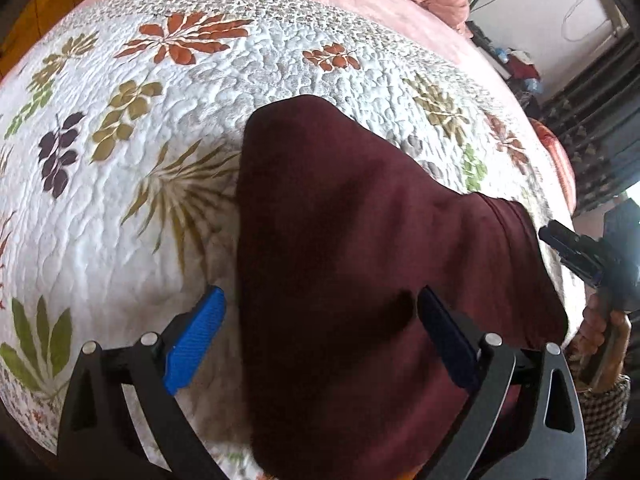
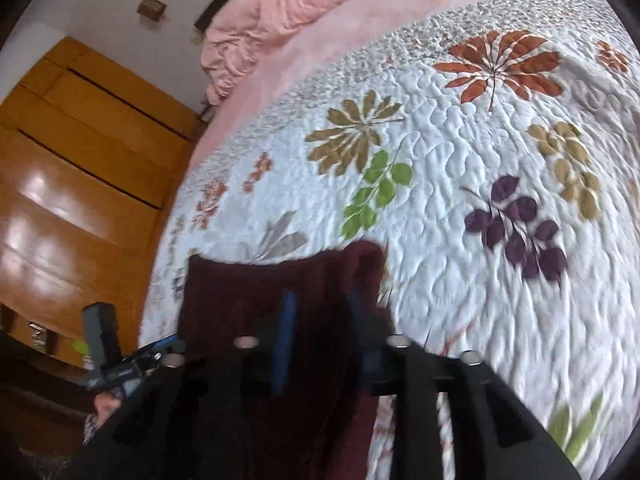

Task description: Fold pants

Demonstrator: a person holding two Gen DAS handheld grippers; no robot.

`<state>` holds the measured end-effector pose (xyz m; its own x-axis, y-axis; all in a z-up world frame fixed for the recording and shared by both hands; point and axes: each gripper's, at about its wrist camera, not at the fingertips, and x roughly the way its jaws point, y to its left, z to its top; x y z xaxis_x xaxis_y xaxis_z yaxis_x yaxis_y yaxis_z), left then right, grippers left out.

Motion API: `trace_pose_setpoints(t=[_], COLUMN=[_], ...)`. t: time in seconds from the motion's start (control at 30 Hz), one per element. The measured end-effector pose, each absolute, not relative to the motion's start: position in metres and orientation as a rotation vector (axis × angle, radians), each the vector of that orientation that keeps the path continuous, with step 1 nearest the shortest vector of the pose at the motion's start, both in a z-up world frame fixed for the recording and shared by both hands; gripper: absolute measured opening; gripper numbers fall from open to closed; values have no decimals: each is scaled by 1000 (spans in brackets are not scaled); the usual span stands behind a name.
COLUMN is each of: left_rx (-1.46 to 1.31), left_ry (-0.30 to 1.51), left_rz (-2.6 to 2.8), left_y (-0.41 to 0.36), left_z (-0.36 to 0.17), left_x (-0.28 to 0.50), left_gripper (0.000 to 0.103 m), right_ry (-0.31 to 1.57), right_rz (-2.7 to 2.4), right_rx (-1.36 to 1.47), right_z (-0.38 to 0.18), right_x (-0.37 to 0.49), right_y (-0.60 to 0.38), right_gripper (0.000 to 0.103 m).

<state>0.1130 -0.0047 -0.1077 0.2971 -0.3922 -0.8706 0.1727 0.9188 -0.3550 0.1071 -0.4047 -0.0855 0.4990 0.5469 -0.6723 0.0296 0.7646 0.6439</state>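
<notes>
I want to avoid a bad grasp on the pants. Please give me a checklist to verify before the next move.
1. Left gripper jaws wide open: ok.
2. Pants lie between the left fingers, pads not pressing: ok.
3. Right gripper jaws partly open over the dark red cloth; whether they pinch it: cannot tell, the view is blurred.
4. Pants rest on the quilt, no other object on them: ok.
5. Pants flat and smooth: not ok, the cloth bulges upward.
6. Waistband or leg end position: cannot tell.
</notes>
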Motion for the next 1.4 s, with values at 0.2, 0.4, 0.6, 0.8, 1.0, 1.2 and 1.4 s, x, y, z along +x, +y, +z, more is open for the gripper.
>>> trace_pose_setpoints(t=[0.2,0.4,0.6,0.8,1.0,1.2,1.4], left_rx=[-298,-362,-360,-362,-362,-442,-448], left_ry=[1264,1308,1322,1335,1294,1306,1370], left_rz=[-435,-450,-482,-484,-490,-516,-564], left_y=[25,22,7,-1,8,11,0], left_z=[-112,-132,-139,-147,-131,-132,-153], left_x=[88,75,71,69,78,104,123], left_gripper=[96,96,96,97,96,96,96], right_ry=[1104,1195,1161,1221,1159,1075,1093], right_rz=[421,453,438,400,430,418,416], right_rx=[680,769,744,752,716,720,786], right_z=[-85,-113,-107,-129,-104,-83,-101], right_x=[46,13,10,12,2,7,24], right_y=[-391,-371,-367,-364,-367,-390,-404], right_gripper=[57,64,28,26,57,69,76])
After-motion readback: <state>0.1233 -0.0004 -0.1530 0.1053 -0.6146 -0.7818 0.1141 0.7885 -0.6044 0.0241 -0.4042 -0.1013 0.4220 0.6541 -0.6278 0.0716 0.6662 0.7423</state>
